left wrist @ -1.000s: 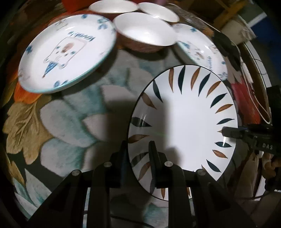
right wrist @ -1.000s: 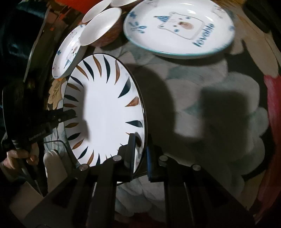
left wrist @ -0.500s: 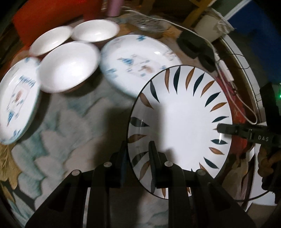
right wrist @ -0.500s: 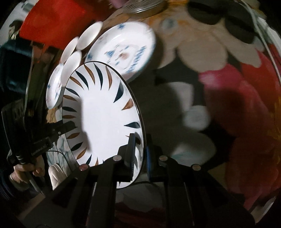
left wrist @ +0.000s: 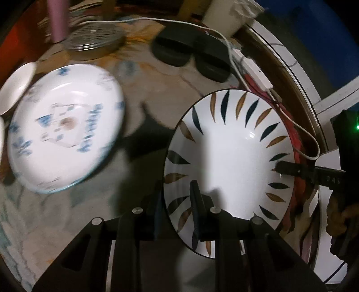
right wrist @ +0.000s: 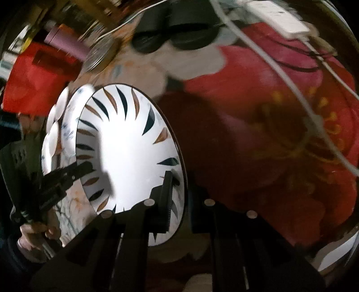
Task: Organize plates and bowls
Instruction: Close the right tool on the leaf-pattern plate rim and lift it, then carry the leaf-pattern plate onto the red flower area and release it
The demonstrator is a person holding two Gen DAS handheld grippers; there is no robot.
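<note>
A white plate with dark and brown leaf marks [left wrist: 231,161] hangs above the flowered tablecloth, gripped at two opposite rims. My left gripper [left wrist: 177,202] is shut on its near-left rim, one finger over the face and one beneath. My right gripper [right wrist: 180,195] is shut on the opposite rim of the leaf plate [right wrist: 128,148]. Each gripper shows in the other's view: the right gripper's fingertips [left wrist: 289,169], the left gripper's fingertips [right wrist: 74,170]. A white plate with blue drawings [left wrist: 65,128] lies on the table to the left, blurred. A white bowl [left wrist: 15,85] peeks in at the left edge.
Two black pads [left wrist: 190,54] lie at the back of the table, with a white cable [left wrist: 235,58] and a power strip [left wrist: 255,71] running along the right edge. A metal strainer [left wrist: 94,40] and a pink cup [left wrist: 58,20] stand behind. A red flower print [right wrist: 269,134] lies under the plate.
Both grippers have carried the leaf plate to the right across the table. The bowls and one blue-drawn plate have slid out to the left; the black pads and cable have come into view.
</note>
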